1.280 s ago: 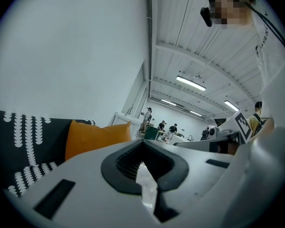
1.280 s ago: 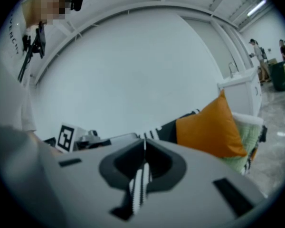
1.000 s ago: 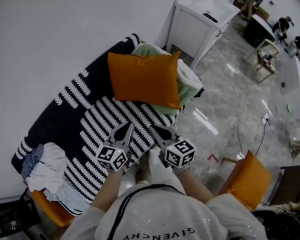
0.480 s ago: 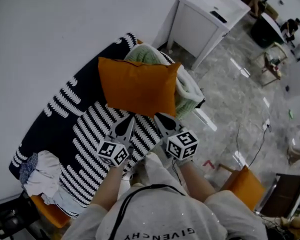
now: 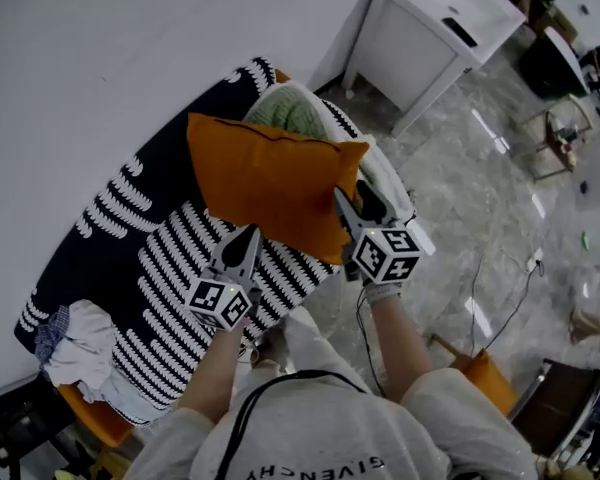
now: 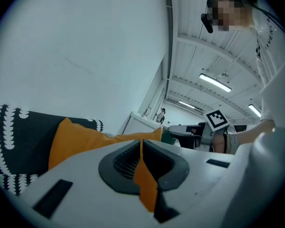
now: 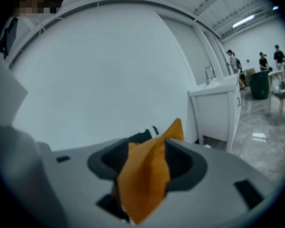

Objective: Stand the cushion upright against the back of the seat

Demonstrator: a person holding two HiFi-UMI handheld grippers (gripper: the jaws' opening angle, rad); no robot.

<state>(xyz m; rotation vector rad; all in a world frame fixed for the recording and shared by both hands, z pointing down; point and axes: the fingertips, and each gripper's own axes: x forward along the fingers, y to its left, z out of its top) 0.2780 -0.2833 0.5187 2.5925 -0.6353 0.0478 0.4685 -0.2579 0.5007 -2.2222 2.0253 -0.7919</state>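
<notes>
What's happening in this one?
A person is handling an orange cushion with two handheld claws, on a seat with a striped cover beside the wall. The left claw is shut, with its tip at the cushion's lower edge. The right claw has just been opening, and the cushion's right corner sits between its jaws. The cushion is tilted and partly covers a green bundle. It is not yet upright against the back.

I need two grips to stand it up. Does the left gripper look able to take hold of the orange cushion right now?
Probably not yet: the left gripper is right at the near edge of the cushion with nothing in between, but its jaws are shut and must open first.
</notes>
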